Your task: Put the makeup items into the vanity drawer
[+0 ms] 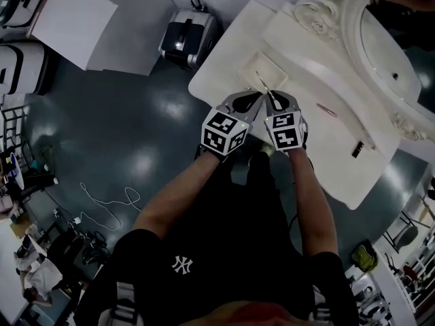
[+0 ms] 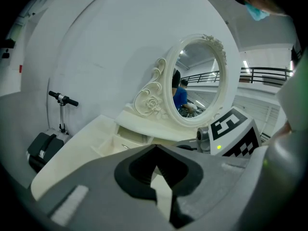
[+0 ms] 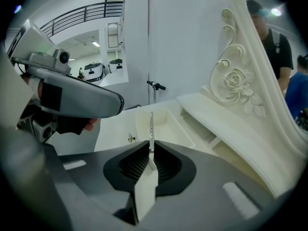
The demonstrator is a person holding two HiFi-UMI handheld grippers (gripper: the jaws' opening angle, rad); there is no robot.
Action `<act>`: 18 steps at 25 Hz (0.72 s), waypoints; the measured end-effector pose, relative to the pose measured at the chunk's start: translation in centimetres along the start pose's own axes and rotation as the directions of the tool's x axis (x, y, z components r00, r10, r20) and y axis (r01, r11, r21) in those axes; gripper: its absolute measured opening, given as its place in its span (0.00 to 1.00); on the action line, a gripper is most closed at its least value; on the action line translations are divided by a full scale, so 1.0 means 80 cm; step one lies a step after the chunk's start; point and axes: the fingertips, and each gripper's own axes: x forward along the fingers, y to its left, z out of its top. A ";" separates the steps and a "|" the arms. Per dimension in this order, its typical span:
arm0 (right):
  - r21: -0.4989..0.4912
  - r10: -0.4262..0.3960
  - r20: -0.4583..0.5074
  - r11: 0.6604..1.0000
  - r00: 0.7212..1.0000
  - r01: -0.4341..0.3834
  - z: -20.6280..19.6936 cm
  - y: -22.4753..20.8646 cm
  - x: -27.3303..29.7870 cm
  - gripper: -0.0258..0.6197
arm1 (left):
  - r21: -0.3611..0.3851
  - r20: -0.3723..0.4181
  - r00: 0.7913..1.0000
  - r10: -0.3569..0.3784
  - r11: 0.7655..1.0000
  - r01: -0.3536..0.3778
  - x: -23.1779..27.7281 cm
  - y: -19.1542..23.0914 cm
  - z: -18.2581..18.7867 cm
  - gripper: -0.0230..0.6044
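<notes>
Shirt (image 1: pixel 181 264) logo reads NY; right hand-held gripper (image 3: pixel 151 154) clamps slim stick (image 3: pixel 151 129).

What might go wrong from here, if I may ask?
1. The right gripper pinches the slim metal tool only by its end, so it may swivel or slip before placement.
2. The tool hangs over the open drawer; released askew, it might catch the rim.
3. The left gripper, shut and empty, sits close beside and could knock it.

Thin silvery makeup stick (image 3: pixel 151 124), tip out over open white drawer (image 3: pixel 169 125)
</notes>
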 end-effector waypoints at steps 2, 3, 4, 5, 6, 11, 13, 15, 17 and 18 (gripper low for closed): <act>-0.008 0.009 -0.007 1.000 1.000 -0.009 0.003 0.000 0.007 0.12 | -0.006 0.000 1.000 0.003 1.000 -0.003 0.000 0.005 0.000 0.04; -0.012 0.014 -0.008 1.000 1.000 -0.014 0.005 0.000 0.010 0.12 | -0.009 -0.001 1.000 0.004 1.000 -0.004 0.000 0.006 -0.001 0.04; -0.015 0.019 -0.013 1.000 1.000 -0.019 0.006 0.000 0.013 0.12 | -0.012 -0.002 1.000 0.005 1.000 -0.005 0.000 0.007 -0.001 0.04; -0.021 0.024 -0.021 0.999 0.999 -0.024 0.007 0.001 0.016 0.12 | -0.014 -0.002 1.000 0.006 1.000 -0.006 0.000 0.008 -0.001 0.04; -0.029 0.030 -0.030 0.999 0.999 -0.031 0.008 0.002 0.018 0.12 | -0.016 -0.002 1.000 0.007 1.000 -0.007 0.000 0.009 -0.001 0.04; -0.048 0.072 -0.059 0.996 0.996 -0.075 0.011 0.007 0.030 0.14 | -0.019 -0.001 1.000 0.011 1.000 -0.011 0.002 0.016 -0.002 0.04; -0.044 0.079 -0.056 0.996 0.995 -0.082 0.012 0.006 0.033 0.16 | -0.019 0.000 1.000 0.013 1.000 -0.013 0.003 0.018 -0.003 0.04; -0.030 0.086 -0.056 0.996 0.995 -0.088 0.011 0.006 0.033 0.17 | -0.018 -0.001 1.000 0.014 1.000 -0.014 0.004 0.017 -0.004 0.04; -0.017 0.088 -0.060 0.996 0.994 -0.089 0.009 0.005 0.030 0.18 | -0.017 -0.003 1.000 0.013 1.000 -0.013 0.003 0.015 -0.005 0.04; -0.015 0.085 -0.059 0.996 0.995 -0.086 0.008 0.004 0.028 0.18 | -0.016 -0.003 1.000 0.011 1.000 -0.011 0.003 0.013 -0.004 0.04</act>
